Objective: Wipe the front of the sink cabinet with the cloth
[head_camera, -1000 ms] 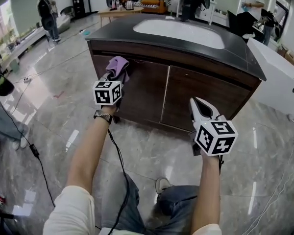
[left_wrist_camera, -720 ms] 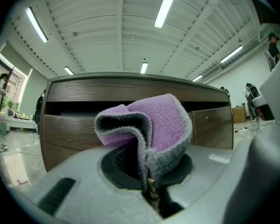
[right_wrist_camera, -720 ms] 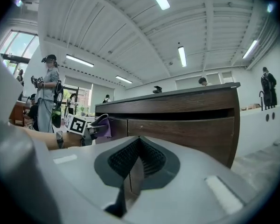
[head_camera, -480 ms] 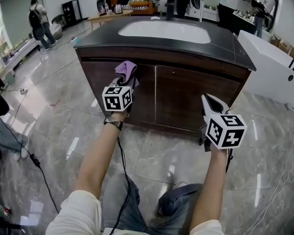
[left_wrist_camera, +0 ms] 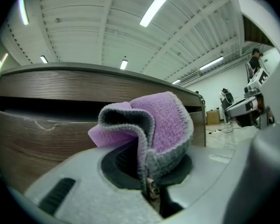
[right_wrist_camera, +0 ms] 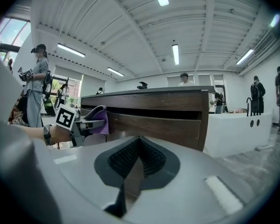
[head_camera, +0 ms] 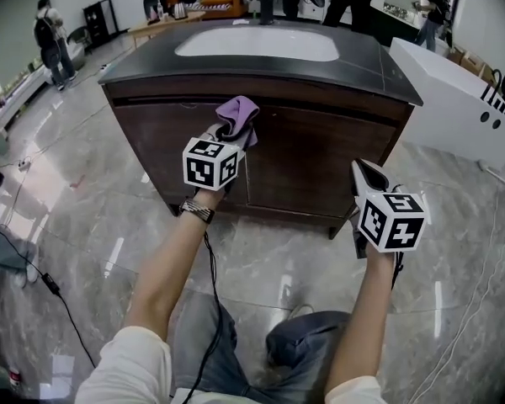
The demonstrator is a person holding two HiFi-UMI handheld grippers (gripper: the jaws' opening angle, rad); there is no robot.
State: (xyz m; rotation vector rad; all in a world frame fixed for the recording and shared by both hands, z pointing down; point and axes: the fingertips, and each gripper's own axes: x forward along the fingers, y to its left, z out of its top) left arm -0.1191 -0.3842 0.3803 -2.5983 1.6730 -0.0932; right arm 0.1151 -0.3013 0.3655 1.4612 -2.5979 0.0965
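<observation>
A purple cloth (left_wrist_camera: 164, 121) is pinched between the closed jaws of the left gripper (left_wrist_camera: 150, 185) and is held up near the top of the dark wooden sink cabinet (head_camera: 320, 154), just under its black countertop (head_camera: 379, 66). Whether cloth and wood touch cannot be told. The right gripper (head_camera: 366, 172) is held lower, short of the cabinet front, its jaws pressed together on nothing.
</observation>
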